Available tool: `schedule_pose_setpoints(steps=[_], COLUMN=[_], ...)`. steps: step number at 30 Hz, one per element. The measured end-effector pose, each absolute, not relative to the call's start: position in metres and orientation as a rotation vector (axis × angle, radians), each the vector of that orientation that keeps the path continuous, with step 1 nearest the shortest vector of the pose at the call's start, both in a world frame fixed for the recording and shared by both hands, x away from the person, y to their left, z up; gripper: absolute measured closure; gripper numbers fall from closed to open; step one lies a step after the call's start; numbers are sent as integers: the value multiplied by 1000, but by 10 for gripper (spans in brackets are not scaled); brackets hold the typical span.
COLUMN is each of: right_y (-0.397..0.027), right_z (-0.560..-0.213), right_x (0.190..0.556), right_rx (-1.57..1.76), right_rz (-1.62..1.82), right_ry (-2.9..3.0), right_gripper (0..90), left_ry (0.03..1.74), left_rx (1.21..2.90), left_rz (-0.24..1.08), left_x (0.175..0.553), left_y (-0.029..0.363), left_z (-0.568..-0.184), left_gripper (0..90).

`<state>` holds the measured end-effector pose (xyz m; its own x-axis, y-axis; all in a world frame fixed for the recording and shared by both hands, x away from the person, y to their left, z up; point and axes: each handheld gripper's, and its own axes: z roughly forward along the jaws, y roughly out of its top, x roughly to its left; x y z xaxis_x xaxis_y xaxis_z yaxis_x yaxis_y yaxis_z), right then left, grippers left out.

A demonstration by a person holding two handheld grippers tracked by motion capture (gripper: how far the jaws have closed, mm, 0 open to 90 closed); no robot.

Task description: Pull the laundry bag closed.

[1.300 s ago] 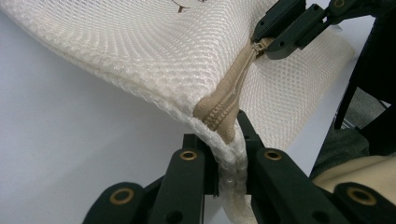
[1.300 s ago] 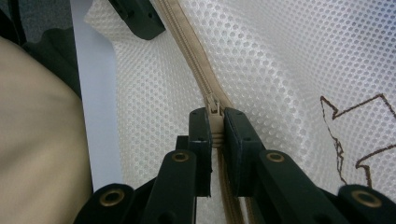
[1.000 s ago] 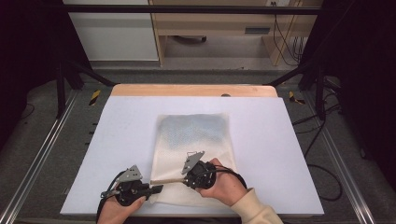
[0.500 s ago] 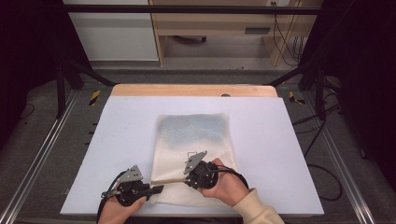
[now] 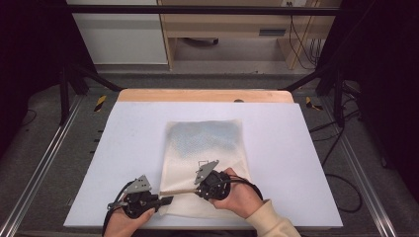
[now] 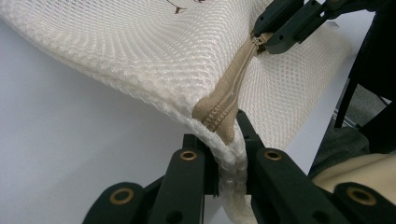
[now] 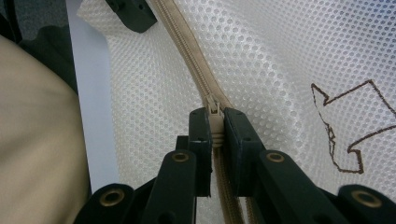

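A white mesh bag (image 5: 205, 143) lies flat on the white table (image 5: 123, 148), with a beige zipper (image 5: 178, 191) along its near end. My left gripper (image 5: 168, 200) is shut on the bag's near-left corner, at the end of the zipper (image 6: 233, 88); its jaws pinch the mesh seam (image 6: 227, 135). My right gripper (image 5: 198, 189) is shut on the zipper pull (image 7: 213, 105), a short way along the zipper from the left gripper (image 7: 133, 14). The strip between the two is lifted and taut. The right gripper (image 6: 275, 35) shows at the far end of the zipper.
A brown outlined figure (image 7: 345, 126) is printed on the mesh. A wooden strip (image 5: 197, 95) edges the table's far side, with metal rails (image 5: 44, 163) on either side. A beige sleeve (image 5: 269, 222) comes in at the bottom.
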<state>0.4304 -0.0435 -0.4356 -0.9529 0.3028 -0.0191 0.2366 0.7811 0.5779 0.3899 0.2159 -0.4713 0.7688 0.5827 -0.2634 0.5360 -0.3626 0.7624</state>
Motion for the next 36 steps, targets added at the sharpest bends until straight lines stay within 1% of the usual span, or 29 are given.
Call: schedule_pose_setpoints(steps=[36], right_y=[-42], right_z=[-435], right_x=[430], right_rx=[447], right_rz=[913], right_ry=[2837], right_gripper=[820], left_ry=[827], left_rx=[2040], left_rz=[95], left_x=[389], left_y=[215], left_z=[-470], left_gripper=[843])
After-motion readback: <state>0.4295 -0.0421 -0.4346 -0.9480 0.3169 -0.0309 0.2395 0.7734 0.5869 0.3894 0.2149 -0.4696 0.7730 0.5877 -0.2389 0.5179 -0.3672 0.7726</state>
